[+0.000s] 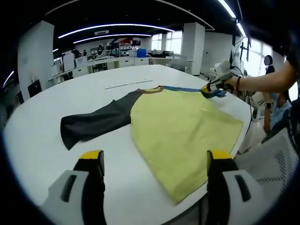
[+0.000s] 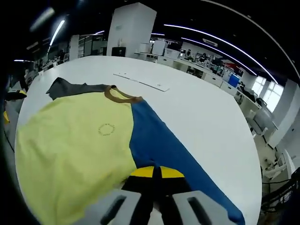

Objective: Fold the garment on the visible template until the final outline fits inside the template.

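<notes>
We see a T-shirt [image 1: 180, 136] spread flat on a large white round table [image 1: 42, 136]. Its body is pale yellow, with a brown collar [image 1: 152, 90] and two long sleeves in different colours. In the left gripper view the shirt fills the centre, the dark grey sleeve [image 1: 93, 124] stretching toward nine o'clock and the hem lying at about five o'clock near the table edge. The blue sleeve [image 2: 164, 150] runs from the collar toward one o'clock in that view.

In the right gripper view we look along the blue sleeve; the yellow body lies at nine o'clock and the collar at eleven.

The right gripper [image 2: 157, 172] has its yellow-tipped jaws pressed together over the blue sleeve, pinching the cloth. In the left gripper view it sits at two o'clock, held by a person's hand [image 1: 230, 80].

The left gripper [image 1: 154, 159] hangs above the near table edge, jaws spread wide, holding nothing.

Beyond the table, at twelve o'clock, stand office desks [image 1: 112, 61] and white pillars [image 1: 194, 47].
</notes>
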Demonstrator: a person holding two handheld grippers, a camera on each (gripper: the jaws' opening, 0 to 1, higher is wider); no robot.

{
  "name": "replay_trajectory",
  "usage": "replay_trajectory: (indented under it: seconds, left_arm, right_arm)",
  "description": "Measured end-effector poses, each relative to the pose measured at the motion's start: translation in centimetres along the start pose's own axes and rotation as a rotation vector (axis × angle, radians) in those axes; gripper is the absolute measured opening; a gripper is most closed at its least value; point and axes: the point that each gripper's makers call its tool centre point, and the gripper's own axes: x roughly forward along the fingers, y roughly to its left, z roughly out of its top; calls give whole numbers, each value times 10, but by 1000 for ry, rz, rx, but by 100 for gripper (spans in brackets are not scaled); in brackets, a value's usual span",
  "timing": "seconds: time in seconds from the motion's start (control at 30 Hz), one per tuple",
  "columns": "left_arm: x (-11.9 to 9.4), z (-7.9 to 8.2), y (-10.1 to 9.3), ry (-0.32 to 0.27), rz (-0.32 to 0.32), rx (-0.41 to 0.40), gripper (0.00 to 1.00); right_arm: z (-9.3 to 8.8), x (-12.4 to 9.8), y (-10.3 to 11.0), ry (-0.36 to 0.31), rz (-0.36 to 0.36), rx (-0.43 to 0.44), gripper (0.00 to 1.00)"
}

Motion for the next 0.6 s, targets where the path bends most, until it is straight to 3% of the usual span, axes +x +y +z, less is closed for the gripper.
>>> replay_trajectory:
  seconds: [0.27, 0.37, 0.43, 0.6]
  left_arm:
    - [-1, 0, 1, -1, 5, -1, 88]
    - [-2, -1, 2, 4, 6, -1, 89]
    - [-2, -1, 2, 5, 4, 1, 89]
    - [-1, 0, 2, 5, 2, 8, 89]
  right_arm:
    - [-7, 2, -1, 27, -16, -12, 0]
    - [-4, 0, 0, 13, -8, 45, 1]
    - [-3, -3, -2, -2, -3, 117, 8]
    - [-5, -13, -14, -13, -19, 151, 28]
